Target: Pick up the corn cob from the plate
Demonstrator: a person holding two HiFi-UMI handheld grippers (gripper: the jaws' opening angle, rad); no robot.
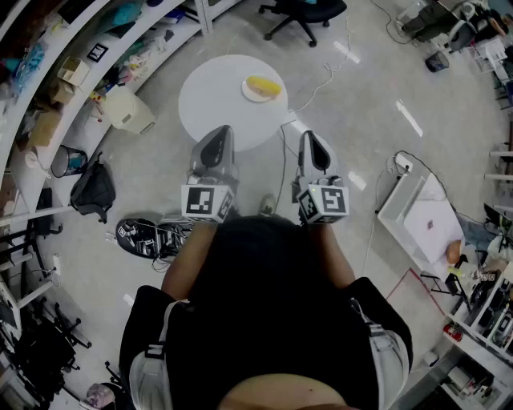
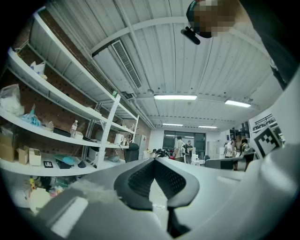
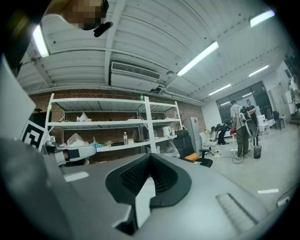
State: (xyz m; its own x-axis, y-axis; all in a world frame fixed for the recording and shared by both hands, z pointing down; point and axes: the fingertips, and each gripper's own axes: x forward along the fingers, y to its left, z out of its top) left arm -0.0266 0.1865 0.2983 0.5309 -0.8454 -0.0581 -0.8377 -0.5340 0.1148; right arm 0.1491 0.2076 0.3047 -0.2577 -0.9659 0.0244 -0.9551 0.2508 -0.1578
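Fingers (image 2: pixel 139 182) of the left gripper (image 1: pixel 219 133) meet at their tips with nothing between them. The right gripper (image 1: pixel 309 136) has its fingers (image 3: pixel 171 182) closed together too, equally empty. Both grippers point level, side by side. Just ahead of the left tips is the near edge of a round white table (image 1: pixel 208 96). Farther ahead, between the two grippers' lines and well apart from both, the yellow corn cob (image 1: pixel 264 84) lies on its plate (image 1: pixel 249 94). Beyond the table stands an office chair (image 1: pixel 309 12), with shelves (image 1: pixel 104 48) off to the left.
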